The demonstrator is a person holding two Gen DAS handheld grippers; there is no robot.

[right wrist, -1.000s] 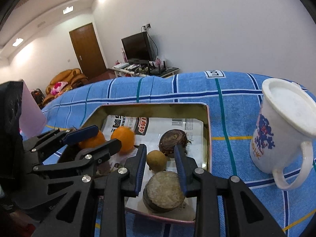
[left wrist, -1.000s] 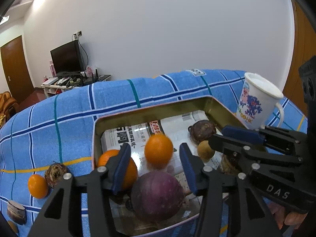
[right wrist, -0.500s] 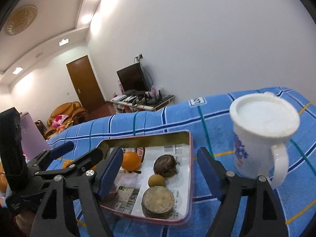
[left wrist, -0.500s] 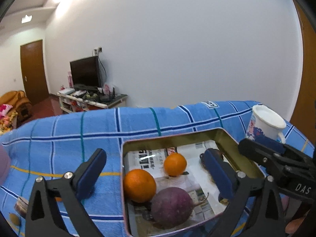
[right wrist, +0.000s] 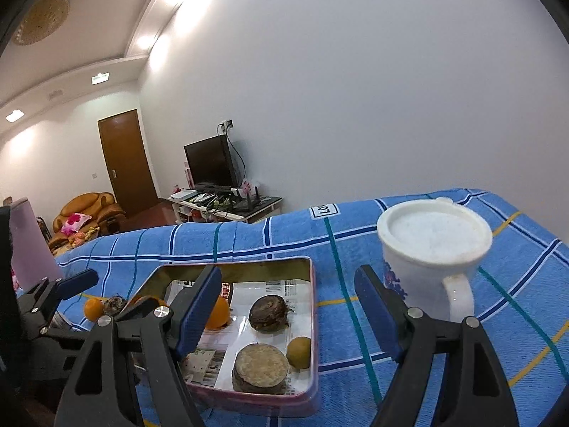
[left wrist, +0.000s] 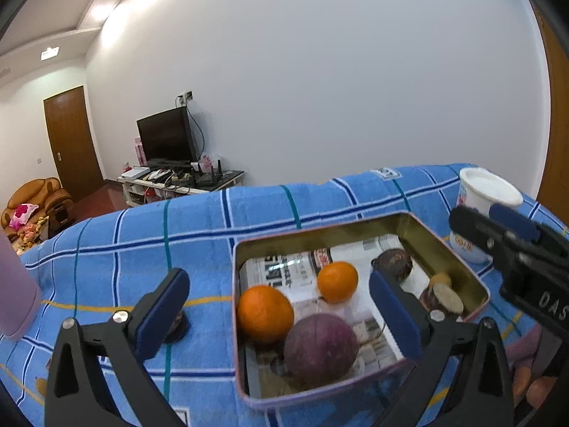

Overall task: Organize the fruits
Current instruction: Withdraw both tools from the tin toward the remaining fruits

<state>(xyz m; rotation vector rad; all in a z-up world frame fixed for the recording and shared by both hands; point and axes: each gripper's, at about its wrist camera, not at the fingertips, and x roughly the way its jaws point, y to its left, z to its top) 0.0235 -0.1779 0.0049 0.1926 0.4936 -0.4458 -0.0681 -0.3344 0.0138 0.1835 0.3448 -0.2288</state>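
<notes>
A: While both grippers hang over the blue checked cloth (left wrist: 199,220), where does the fruit lie?

B: Mostly in the tin (left wrist: 458,267), which is lined with newspaper (left wrist: 284,267). From the left wrist view, two oranges (left wrist: 265,313) sit toward its left side, with a purple fruit (left wrist: 320,350) just in front of them. A dark brown fruit (right wrist: 268,313) lies farther back, a small yellowish one (right wrist: 299,352) sits by the right wall, and a flat-topped brown piece (right wrist: 260,368) lies near the front edge.

A: And outside the tin?

B: One orange (right wrist: 93,309) and a dark round fruit (right wrist: 114,305) lie on the cloth left of the tin, touching or nearly so.

A: How do the jaws stand?

B: The left gripper (left wrist: 281,316) has just been opening and stands very wide, nothing pressed between its pads. The right gripper (right wrist: 288,316) has its jaws apart as well, holding nothing; the tin shows below the gap.

A: Anything else?

B: A white mug (right wrist: 430,249) stands upright on the cloth right of the tin, apart from it.
</notes>
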